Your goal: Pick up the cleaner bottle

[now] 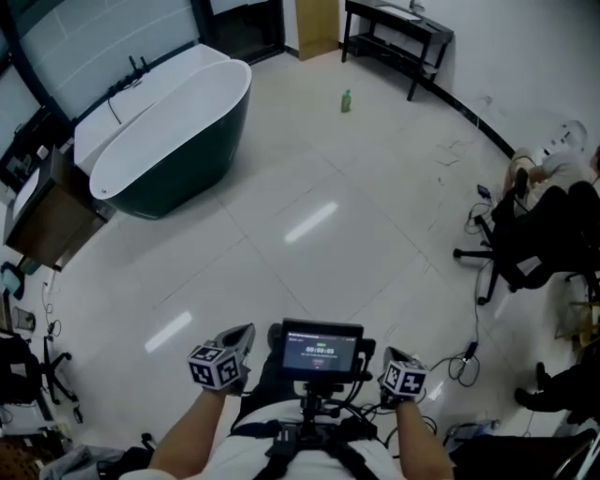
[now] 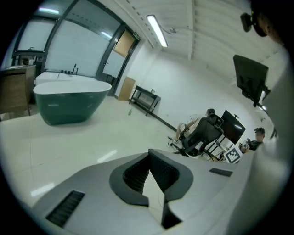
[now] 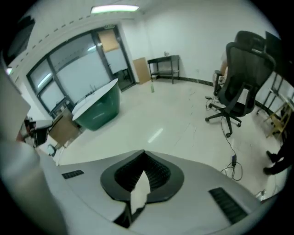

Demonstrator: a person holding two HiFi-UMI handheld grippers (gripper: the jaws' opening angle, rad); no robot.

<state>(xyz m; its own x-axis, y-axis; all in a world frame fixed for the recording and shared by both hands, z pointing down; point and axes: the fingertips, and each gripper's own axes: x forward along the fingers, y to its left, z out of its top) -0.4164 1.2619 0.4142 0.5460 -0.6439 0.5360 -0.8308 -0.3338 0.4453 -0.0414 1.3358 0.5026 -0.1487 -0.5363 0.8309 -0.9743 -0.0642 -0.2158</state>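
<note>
The bottle (image 1: 346, 100) far across the floor (image 1: 281, 178) is too small to detail; the top edge crops the table (image 1: 398, 28).

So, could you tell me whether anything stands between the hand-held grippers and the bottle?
Nothing visible does: only bare floor lies between the bottle and the left hand-held gripper and right hand-held gripper.

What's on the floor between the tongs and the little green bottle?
Nothing. The head view shows only bare floor from the left tongs and right tongs to the bottle.
</note>
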